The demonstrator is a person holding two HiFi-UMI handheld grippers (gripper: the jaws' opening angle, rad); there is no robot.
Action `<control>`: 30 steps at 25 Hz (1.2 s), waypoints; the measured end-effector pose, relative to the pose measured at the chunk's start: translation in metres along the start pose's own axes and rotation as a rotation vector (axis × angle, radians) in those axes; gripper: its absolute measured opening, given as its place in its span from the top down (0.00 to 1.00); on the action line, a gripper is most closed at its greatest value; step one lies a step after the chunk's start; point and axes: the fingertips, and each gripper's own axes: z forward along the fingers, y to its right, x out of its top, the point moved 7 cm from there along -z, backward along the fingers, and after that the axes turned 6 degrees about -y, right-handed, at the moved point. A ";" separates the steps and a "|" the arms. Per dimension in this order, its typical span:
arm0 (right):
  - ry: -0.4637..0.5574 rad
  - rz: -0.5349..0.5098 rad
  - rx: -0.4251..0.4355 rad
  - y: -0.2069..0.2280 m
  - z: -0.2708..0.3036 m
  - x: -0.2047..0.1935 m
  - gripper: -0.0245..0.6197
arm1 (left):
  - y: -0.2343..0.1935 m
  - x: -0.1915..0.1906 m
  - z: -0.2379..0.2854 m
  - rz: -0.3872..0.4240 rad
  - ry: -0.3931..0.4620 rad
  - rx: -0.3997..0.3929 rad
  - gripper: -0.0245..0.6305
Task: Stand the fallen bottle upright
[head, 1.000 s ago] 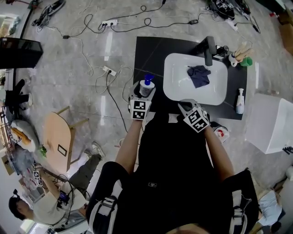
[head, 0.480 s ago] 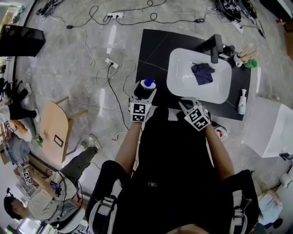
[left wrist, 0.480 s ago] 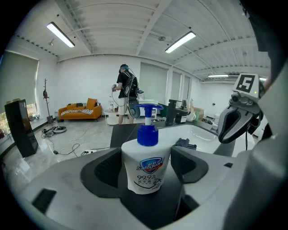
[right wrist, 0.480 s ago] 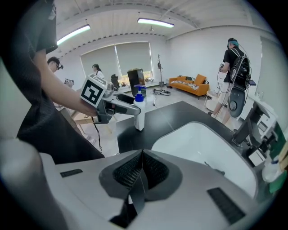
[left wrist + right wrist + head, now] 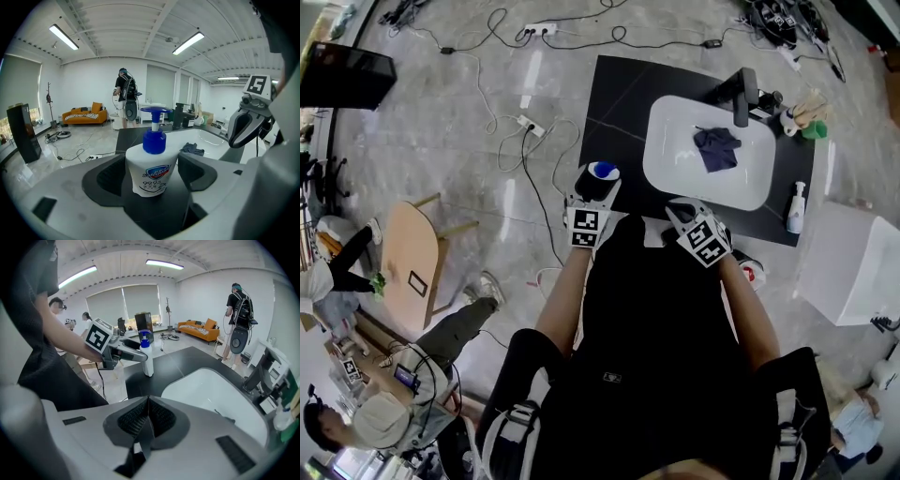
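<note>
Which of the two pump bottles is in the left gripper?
The blue-capped pump bottle, upright between the jaws of the left gripper; the white-capped pump bottle stands alone right of the sink.

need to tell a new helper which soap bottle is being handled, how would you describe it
Find the white sink set in the black counter. On the counter left of it stands a white bottle, gripped by the left gripper. Its blue pump sets it apart from the white-topped bottle right of the sink.
</note>
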 end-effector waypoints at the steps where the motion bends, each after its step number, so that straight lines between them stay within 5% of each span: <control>1: 0.001 0.000 0.000 -0.001 -0.001 -0.001 0.87 | 0.000 -0.001 -0.001 0.000 -0.003 -0.002 0.44; 16: 0.021 -0.006 0.002 -0.003 -0.005 -0.006 0.87 | 0.002 -0.011 -0.008 -0.003 -0.031 0.010 0.44; 30: 0.070 -0.022 0.021 0.011 -0.036 -0.024 0.87 | 0.032 -0.012 -0.047 -0.092 -0.045 0.119 0.44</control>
